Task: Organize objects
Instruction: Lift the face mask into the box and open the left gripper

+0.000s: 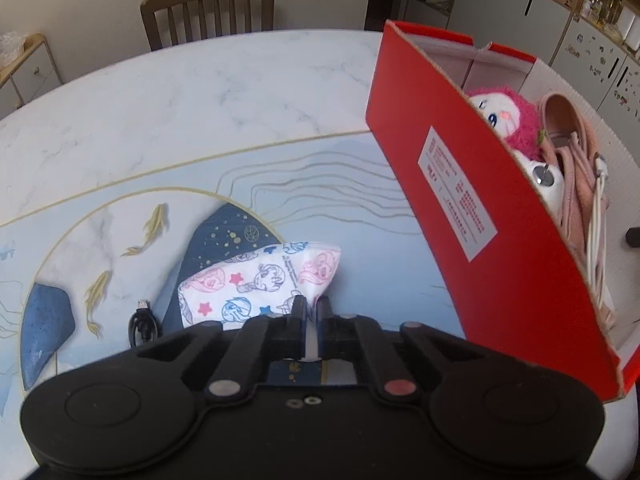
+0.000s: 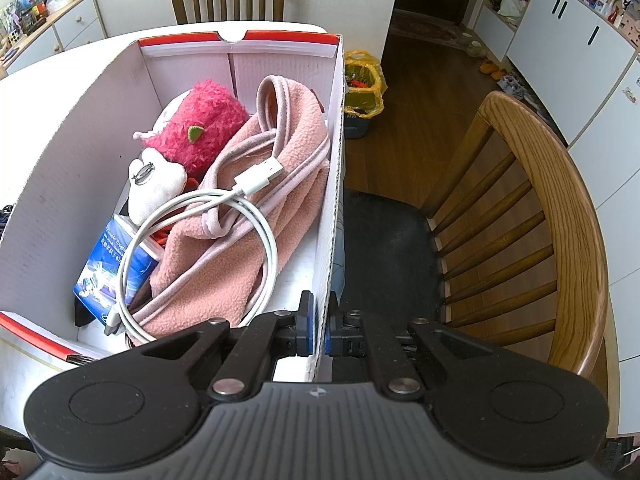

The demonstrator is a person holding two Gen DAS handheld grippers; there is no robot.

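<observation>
A white cloth printed with cartoon ponies lies on the patterned table. My left gripper is shut on its near right corner. To the right stands a red box holding a pink plush toy and pink fleece. In the right wrist view the box's white right wall sits pinched between the pads of my right gripper, which is shut on it. Inside lie the plush toy, pink fleece, a coiled white cable and a blue packet.
A small black cable lies on the table left of the cloth. A wooden chair with a black seat stands right of the box, and another chair at the table's far side. A bin with a yellow bag stands on the floor.
</observation>
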